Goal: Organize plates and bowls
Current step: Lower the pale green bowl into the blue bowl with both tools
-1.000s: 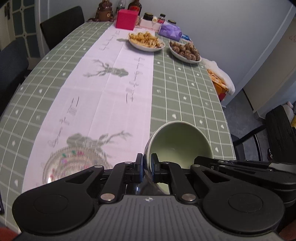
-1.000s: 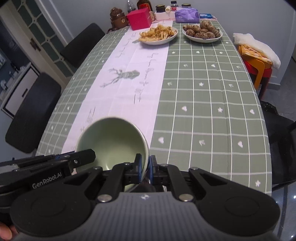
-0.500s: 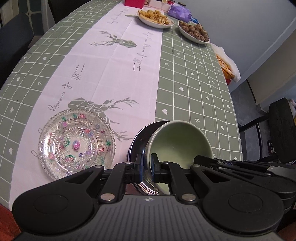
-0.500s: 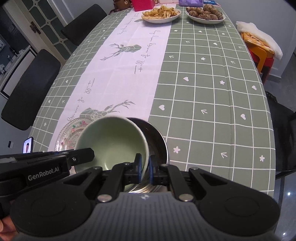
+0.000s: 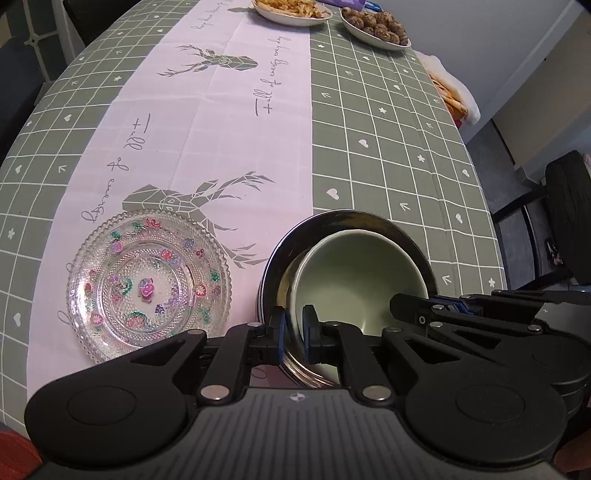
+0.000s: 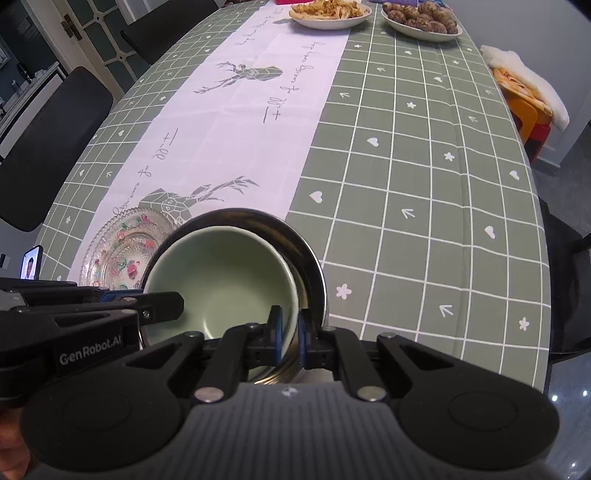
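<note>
A pale green bowl (image 5: 354, 280) (image 6: 221, 280) hangs tilted inside the rim of a shiny steel bowl (image 5: 343, 216) (image 6: 308, 254) that stands on the table. My left gripper (image 5: 294, 328) is shut on the green bowl's near left rim. My right gripper (image 6: 288, 328) is shut on its near right rim. Each gripper's black fingers also show at the edge of the other's view. Whether the green bowl's base touches the steel is hidden. A clear glass plate (image 5: 147, 284) (image 6: 122, 251) with coloured flowers lies just left of the steel bowl.
The tablecloth (image 5: 388, 147) is green checked, with a white deer runner. Two plates of food (image 6: 328, 14) (image 6: 421, 22) stand at the far end. Black chairs (image 6: 48, 147) (image 5: 569, 214) flank the table. An orange stool (image 6: 524, 88) under a white cloth stands on the right, and a phone (image 6: 31, 266) is at the left edge.
Both grippers have come down with the green bowl. The glass plate and the steel bowl came into view, and the green bowl now sits within the steel bowl's rim.
</note>
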Demonstrator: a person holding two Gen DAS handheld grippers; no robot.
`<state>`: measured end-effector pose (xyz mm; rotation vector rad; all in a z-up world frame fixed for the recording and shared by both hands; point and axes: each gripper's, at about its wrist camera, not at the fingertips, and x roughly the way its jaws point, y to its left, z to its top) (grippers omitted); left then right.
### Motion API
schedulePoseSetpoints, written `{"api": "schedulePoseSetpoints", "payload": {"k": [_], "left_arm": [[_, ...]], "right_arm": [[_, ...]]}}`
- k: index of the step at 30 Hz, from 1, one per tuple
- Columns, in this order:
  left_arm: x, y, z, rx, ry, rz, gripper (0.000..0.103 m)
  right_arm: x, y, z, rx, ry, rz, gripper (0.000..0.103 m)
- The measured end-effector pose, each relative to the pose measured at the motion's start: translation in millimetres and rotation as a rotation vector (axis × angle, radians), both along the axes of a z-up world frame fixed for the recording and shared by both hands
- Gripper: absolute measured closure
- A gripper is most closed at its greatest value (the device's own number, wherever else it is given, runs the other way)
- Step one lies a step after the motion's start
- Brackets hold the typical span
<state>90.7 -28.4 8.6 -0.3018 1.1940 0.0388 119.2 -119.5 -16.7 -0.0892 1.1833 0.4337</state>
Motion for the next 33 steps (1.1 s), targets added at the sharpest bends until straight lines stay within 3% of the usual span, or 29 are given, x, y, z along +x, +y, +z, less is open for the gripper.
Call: {"api": "schedulePoseSetpoints", "payload": {"k": [8,11,14,15,16,17,21,25,33], "left_arm": [[0.3,3.8,15.7,0.026,-0.063,-0.005,0.088],[0.5,6.8,24.1,0.026,-0.083,-0.01,0.086],[-3.6,8.0,32.9,0.036,-0.134,-0.043,0.071],[-6.2,8.4,35.6,0.04,-0.159,-0.058,0.064],[-9.0,9.0,37.7,0.043,-0.181,-0.073,0.059],[-11.8,10.5,38.9,0.04,-0.2,-0.083,0.048],[-25.7,25.2,32.9,-0.047,-0.293,-0.095,0.024],[-36.6,47.2,11.7,-0.139,-0.328,-0.033,0.019],[-39.4,73.3,-30.0,-0.353,-0.298,0.109,0.018]], "right_arm": [[2.2,2.2,4.8,-0.018,-0.026,-0.002,0.097],[0.0,1.6,14.2,-0.009,-0.07,0.008,0.091],[-4.0,-1.4,27.6,0.034,-0.112,0.017,0.071],[-5.9,-2.7,31.3,0.039,-0.133,0.015,0.059],[-7.6,-5.2,34.9,0.047,-0.158,0.01,0.054],[-8.7,-8.5,36.6,0.059,-0.172,0.001,0.053],[-8.6,-28.6,28.9,0.159,-0.15,-0.079,0.038],[-4.8,-47.5,6.4,0.283,-0.08,-0.178,0.026],[1.1,-62.7,-35.0,0.423,0.07,-0.294,0.023]]}}
